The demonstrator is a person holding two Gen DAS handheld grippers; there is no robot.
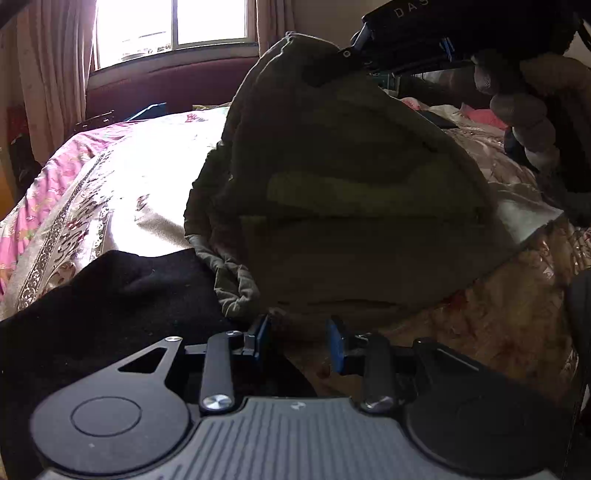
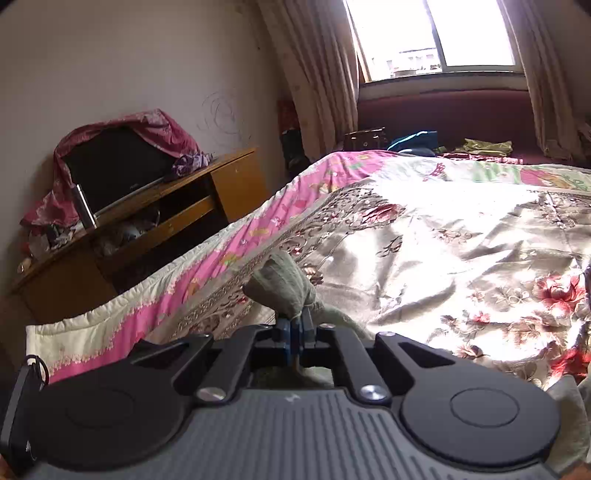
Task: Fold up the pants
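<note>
Olive green pants (image 1: 351,184) hang in a tall bunched drape over the flowered bedspread (image 1: 122,184). My right gripper (image 1: 355,48) holds their top up at the upper right, with a gloved hand (image 1: 517,103) behind it. In the right wrist view that gripper (image 2: 295,328) is shut on a bunched fold of the pants (image 2: 284,284) that sticks up past the blue pads. My left gripper (image 1: 297,338) sits low at the pants' bottom edge. Its blue pads stand apart and the cloth hangs just at the gap without being pinched.
A black garment (image 1: 110,295) lies on the bed left of the left gripper. A wooden cabinet (image 2: 192,206) with a cloth-draped screen (image 2: 110,170) stands beside the bed. Curtains (image 2: 317,74) and a window (image 2: 436,33) are behind the bed, and small items lie by the dark sill bench (image 2: 443,110).
</note>
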